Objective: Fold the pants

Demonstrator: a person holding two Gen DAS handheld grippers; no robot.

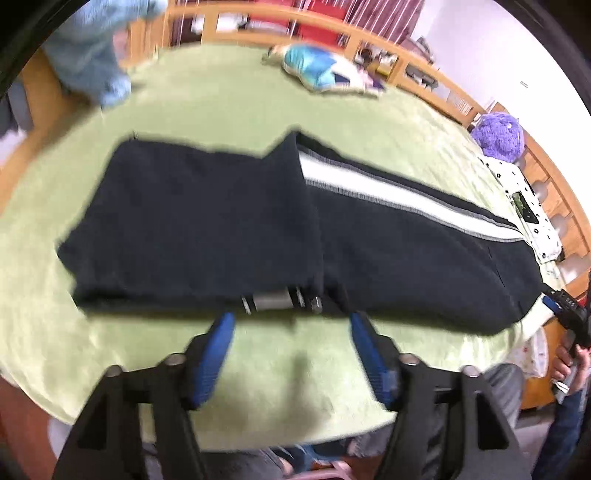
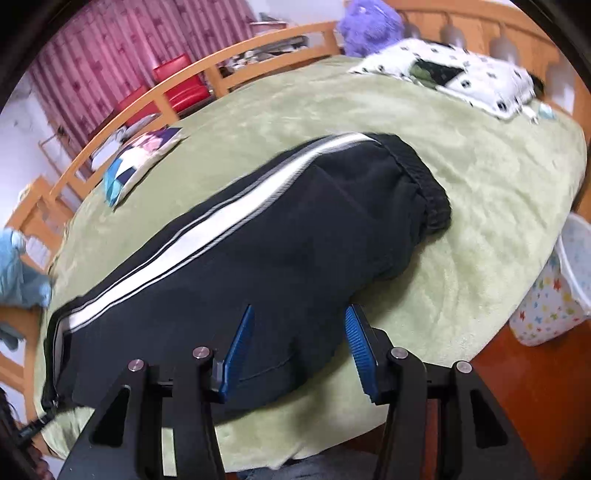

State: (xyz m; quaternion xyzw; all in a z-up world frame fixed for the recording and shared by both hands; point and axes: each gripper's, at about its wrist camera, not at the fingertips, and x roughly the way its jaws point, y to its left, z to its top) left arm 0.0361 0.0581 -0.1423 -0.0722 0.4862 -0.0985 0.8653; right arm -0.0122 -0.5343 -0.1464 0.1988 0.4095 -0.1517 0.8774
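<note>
Nearest in the left wrist view, the left gripper (image 1: 290, 321) has its blue fingers (image 1: 216, 354) spread wide, nothing between them, the tips just short of the near edge of the pants (image 1: 207, 225). In the right wrist view the right gripper (image 2: 299, 314) is likewise spread apart, its blue fingers (image 2: 240, 345) over the near edge of the dark cloth without pinching it — whether the tips touch the fabric is hard to tell through the blur.

The pants, dark navy or black with a white side stripe (image 2: 221, 221), lie stretched across the green blanket (image 1: 258, 107) that covers the bed. In the left view the leg end has been folded over onto the rest, making a doubled dark panel on the left, with the stripe showing only on the uncovered part to the right. In the right view the elastic waistband (image 2: 421, 173) sits at the far end of the garment, bunched and slightly raised.

Beyond the pants, a colourful cushion (image 1: 325, 72) lies on the blanket near the far rail, well apart from them. A white pillow with dark spots (image 2: 454, 79) rests at the head of the bed, a purple plush toy (image 2: 369, 24) behind it against the wooden bed frame (image 2: 258, 48). A light blue cloth (image 1: 92, 48) hangs at the far left — and red-striped curtains (image 2: 122, 62) close the background.
</note>
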